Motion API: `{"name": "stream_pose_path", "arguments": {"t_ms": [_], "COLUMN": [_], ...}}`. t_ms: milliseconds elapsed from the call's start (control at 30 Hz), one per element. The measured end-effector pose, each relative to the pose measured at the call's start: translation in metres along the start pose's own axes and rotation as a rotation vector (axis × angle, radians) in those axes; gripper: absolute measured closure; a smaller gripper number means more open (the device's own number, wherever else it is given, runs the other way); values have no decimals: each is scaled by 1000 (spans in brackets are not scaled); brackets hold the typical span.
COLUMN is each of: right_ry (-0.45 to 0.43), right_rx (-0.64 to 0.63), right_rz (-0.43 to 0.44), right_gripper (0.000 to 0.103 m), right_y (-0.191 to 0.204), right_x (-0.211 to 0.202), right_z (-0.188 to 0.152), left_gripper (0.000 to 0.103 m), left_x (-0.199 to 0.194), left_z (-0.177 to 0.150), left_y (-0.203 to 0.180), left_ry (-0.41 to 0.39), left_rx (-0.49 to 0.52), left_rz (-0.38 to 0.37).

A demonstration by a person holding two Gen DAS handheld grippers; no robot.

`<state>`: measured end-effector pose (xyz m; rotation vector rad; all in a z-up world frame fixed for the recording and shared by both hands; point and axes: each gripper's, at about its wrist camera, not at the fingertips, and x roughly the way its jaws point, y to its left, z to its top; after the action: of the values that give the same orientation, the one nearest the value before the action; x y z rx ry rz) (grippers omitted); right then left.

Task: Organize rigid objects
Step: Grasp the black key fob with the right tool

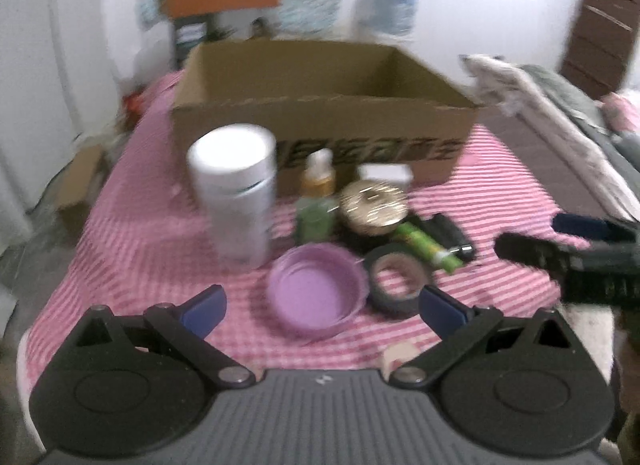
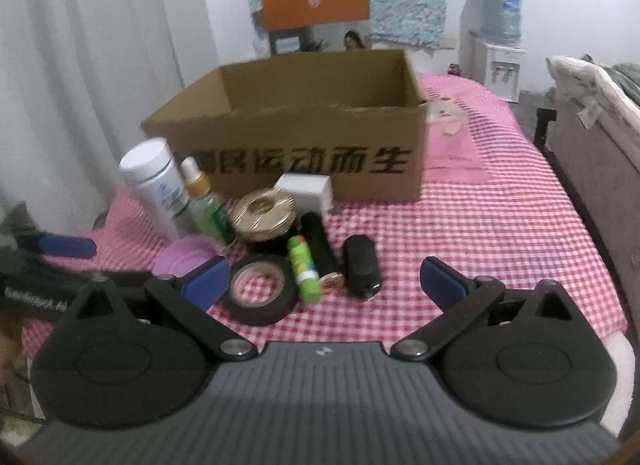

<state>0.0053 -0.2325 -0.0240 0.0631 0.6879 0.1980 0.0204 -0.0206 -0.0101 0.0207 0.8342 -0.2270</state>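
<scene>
An open cardboard box [image 2: 320, 137] [image 1: 320, 113] stands on the pink checked cloth [image 2: 500, 233]. In front of it lie a white bottle [image 2: 154, 181] [image 1: 236, 189], a green dropper bottle [image 2: 208, 209], a gold-lidded jar [image 2: 264, 211] [image 1: 374, 203], a small white box [image 2: 306, 189], a purple lid [image 1: 316, 295] [image 2: 184, 259], a black tape roll [image 2: 260, 289] [image 1: 398, 279], a green tube [image 2: 304, 269] [image 1: 428, 243], a black tube [image 2: 320, 249] and a black key fob [image 2: 360, 267]. My left gripper [image 1: 320, 307] is open just before the purple lid. My right gripper [image 2: 324, 283] is open near the tape roll and tubes.
A grey bed or sofa edge [image 2: 592, 137] runs along the right. A water dispenser [image 2: 500, 37] stands at the back wall, an orange box [image 2: 316, 1] behind the cardboard box. White curtains [image 2: 80, 65] hang at the left. The right gripper [image 1: 568, 257] shows in the left wrist view.
</scene>
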Motion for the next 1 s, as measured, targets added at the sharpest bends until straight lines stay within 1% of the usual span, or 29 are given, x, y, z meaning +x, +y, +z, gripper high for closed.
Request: {"name": "stream_pose_path", "arguments": {"t_ms": [100,167,233,267,300,333,367,400,433,467,500,533,600,633,667,700,800,900,933,1000], "right_ry": [-50,-62,-58,-50,-35,-15,11,40,70,96,125,151,191,210,235,254,313,352,355,356], "right_rx": [76,108,120,119,116,108,97,85,75,68,57,43,12,-2,-12,-19,-41,-38,-44,-52], "right_rz": [14,22,15,18,27,39,53,68,85,100,119,128,137,144,154,166,194,236,238,228], "right_gripper": [1,1,1,2,5,12,17,26,34,37,46,53,56,61,62,66,77,79,82,82], "right_y": [-26,-43,-57,-63,-68,-71,-73,-73,-74,-74,-74,-73,-68,-67,-66,-67,-63,-61,-59,-60], "right_x": [-7,-5,0,4,8,13,20,28,35,42,51,58,71,77,84,89,105,115,116,115], "right_z": [4,8,13,15,18,20,23,24,25,26,28,28,31,32,33,35,37,40,41,43], "left_gripper": [1,2,6,10,16,19,25,30,33,38,43,45,47,49,53,56,59,60,60,60], "left_x": [5,11,18,22,25,28,32,36,40,43,46,46,51,53,55,57,64,67,67,68], "left_z": [10,17,24,26,28,28,29,29,29,29,28,28,28,27,27,27,28,28,29,31], "left_y": [-21,-36,-52,-59,-65,-71,-78,-82,-86,-89,-91,-92,-94,-94,-94,-95,-95,-96,-96,-99], "left_ry": [-21,-21,-20,-23,-25,-25,-20,-13,-4,4,15,24,41,49,55,63,80,84,83,82], "left_rx": [84,129,175,196,218,235,257,270,282,290,296,298,303,304,304,306,305,307,310,321], "left_rz": [-52,-92,-128,-142,-153,-159,-164,-170,-176,-183,-191,-201,-214,-220,-224,-228,-233,-244,-249,-257]}}
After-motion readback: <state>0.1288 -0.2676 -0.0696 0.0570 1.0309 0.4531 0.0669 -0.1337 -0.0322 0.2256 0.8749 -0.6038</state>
